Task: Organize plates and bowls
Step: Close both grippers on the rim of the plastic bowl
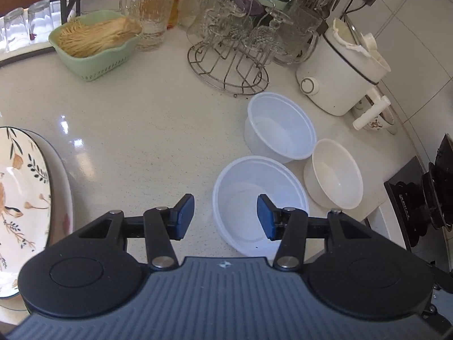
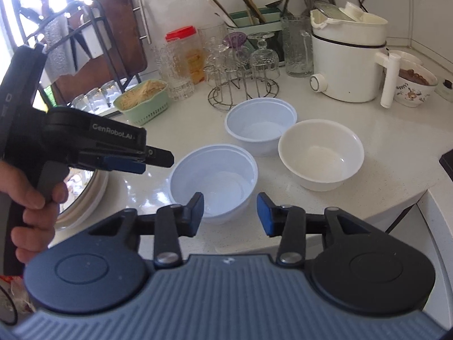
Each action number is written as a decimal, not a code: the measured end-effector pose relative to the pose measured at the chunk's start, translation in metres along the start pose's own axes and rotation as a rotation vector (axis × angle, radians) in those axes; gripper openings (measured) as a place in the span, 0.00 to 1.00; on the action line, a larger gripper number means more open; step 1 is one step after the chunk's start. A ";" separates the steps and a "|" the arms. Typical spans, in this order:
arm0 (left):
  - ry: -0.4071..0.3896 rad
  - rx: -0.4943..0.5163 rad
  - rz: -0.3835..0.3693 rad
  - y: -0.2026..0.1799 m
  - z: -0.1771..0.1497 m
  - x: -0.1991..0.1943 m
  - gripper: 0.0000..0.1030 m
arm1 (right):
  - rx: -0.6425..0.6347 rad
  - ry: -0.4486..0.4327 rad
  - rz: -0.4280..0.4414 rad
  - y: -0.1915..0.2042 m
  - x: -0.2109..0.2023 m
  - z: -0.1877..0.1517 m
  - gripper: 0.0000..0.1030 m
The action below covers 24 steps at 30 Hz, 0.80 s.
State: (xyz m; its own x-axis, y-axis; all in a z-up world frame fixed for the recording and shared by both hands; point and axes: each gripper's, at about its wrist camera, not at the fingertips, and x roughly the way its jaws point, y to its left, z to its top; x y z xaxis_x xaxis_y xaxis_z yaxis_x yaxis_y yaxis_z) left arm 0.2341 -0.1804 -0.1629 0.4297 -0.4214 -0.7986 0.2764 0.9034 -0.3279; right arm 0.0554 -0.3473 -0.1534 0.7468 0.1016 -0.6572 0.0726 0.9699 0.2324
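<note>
Three empty bowls stand on the pale counter. Nearest is a white plastic bowl; behind it are a second white plastic bowl and a cream bowl. A stack of plates, the top one painted with birds and leaves, lies at the left. My left gripper hovers open over the nearest bowl's left rim, held by a hand. My right gripper is open above that bowl's near rim, gripping nothing.
At the back stand a green basket of sticks, a wire rack of upturned glasses, a white electric pot and a patterned bowl. A black stove and the counter edge lie right.
</note>
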 end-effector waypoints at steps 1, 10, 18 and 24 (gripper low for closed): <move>0.002 -0.002 -0.001 0.000 0.001 0.005 0.53 | 0.014 0.011 -0.004 -0.002 0.005 -0.001 0.42; 0.032 -0.011 0.025 0.005 0.011 0.034 0.52 | 0.068 0.032 -0.018 -0.006 0.042 0.007 0.37; 0.076 -0.018 0.013 0.009 0.010 0.048 0.42 | 0.075 0.066 -0.108 -0.005 0.064 0.008 0.27; 0.066 0.008 0.028 0.002 0.014 0.051 0.21 | 0.119 0.075 -0.081 -0.004 0.068 0.012 0.21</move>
State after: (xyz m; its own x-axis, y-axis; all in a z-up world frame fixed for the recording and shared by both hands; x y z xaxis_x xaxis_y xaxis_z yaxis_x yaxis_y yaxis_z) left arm 0.2686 -0.2013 -0.1978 0.3796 -0.3896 -0.8391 0.2717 0.9139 -0.3014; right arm 0.1141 -0.3465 -0.1906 0.6843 0.0451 -0.7278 0.2113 0.9430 0.2571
